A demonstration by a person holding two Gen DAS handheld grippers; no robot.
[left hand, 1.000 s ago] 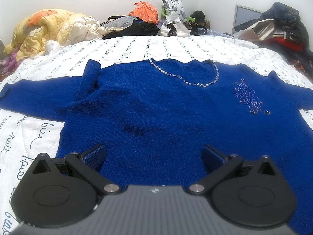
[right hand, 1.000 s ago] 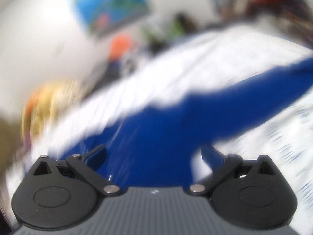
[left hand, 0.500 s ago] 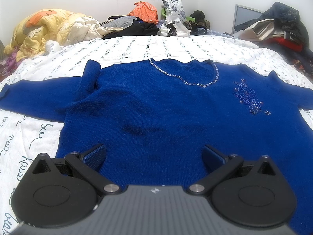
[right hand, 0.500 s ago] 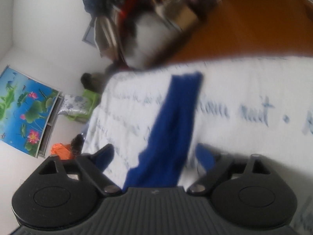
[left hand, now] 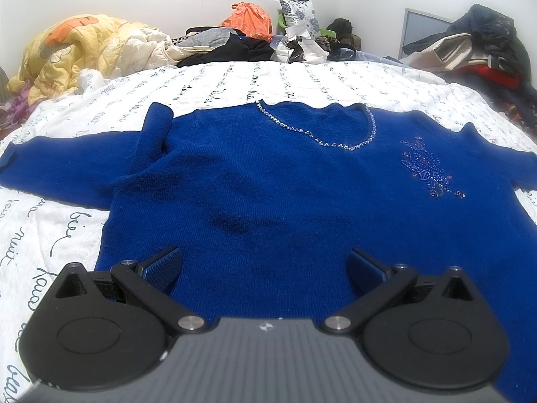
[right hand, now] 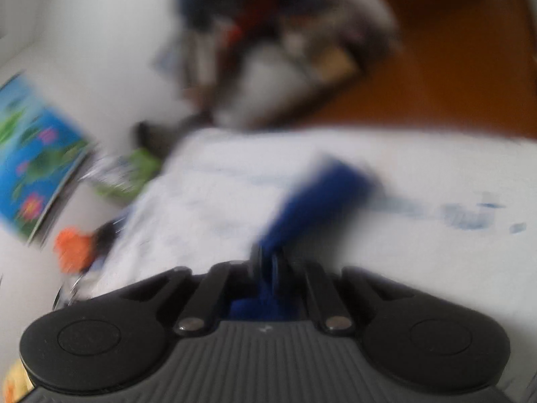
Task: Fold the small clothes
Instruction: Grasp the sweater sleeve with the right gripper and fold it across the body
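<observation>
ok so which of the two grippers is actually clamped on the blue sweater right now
The right gripper: shut on the sweater's sleeve. The left gripper stands open over the sweater, pinching nothing.

Sweater (left hand: 268, 181) flat on bed (left hand: 302, 80), ahead of left claw (left hand: 265, 265).
Sleeves spread left and right; left sleeve's upper part folded. Clothes pile (left hand: 241, 47) behind it. In right claw (right hand: 268, 265): sleeve (right hand: 315, 188), extending ahead over bed.

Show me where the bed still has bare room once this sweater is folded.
Bare quilt lies between the sweater collar and the clothes pile at the far edge, and beside the hem under the near sleeve. The far edge is crowded: yellow comforter, orange bag.
</observation>
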